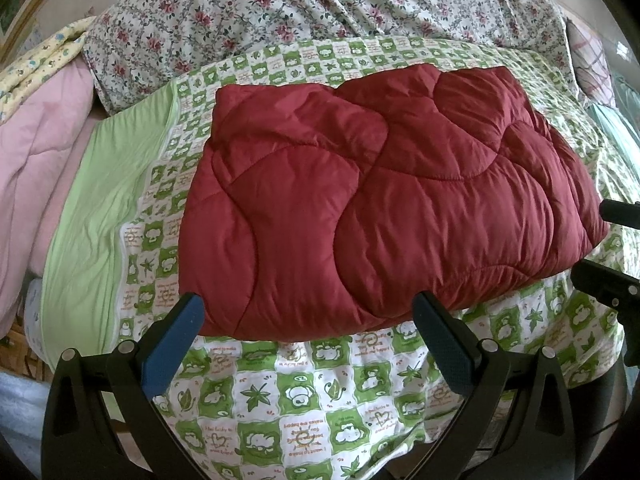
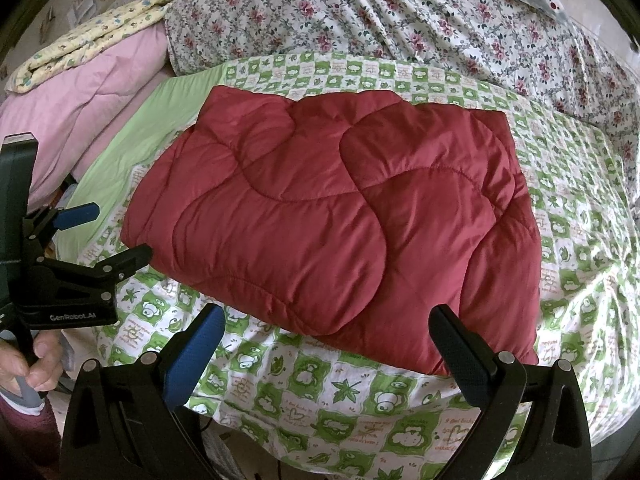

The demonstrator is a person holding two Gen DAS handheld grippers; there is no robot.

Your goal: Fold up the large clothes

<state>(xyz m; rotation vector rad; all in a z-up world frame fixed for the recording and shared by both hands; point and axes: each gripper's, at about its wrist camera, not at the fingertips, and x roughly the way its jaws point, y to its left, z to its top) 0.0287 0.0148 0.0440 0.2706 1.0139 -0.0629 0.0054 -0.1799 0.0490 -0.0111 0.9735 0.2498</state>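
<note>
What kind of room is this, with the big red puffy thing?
Most likely a bedroom. The red quilted comforter lies folded on a bed spread with a green checked sheet, a flowery duvet is heaped behind it, and pink bedding is stacked at the side.

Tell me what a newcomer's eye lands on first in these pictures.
First, the dark red quilted padded garment, folded into a thick rectangle in the middle of the green-and-white checked cartoon bedsheet. Next, the open left gripper and open right gripper, both empty at its near edge. Behind lies a rumpled rose-print floral cover, with pink bedding at far left.
</note>
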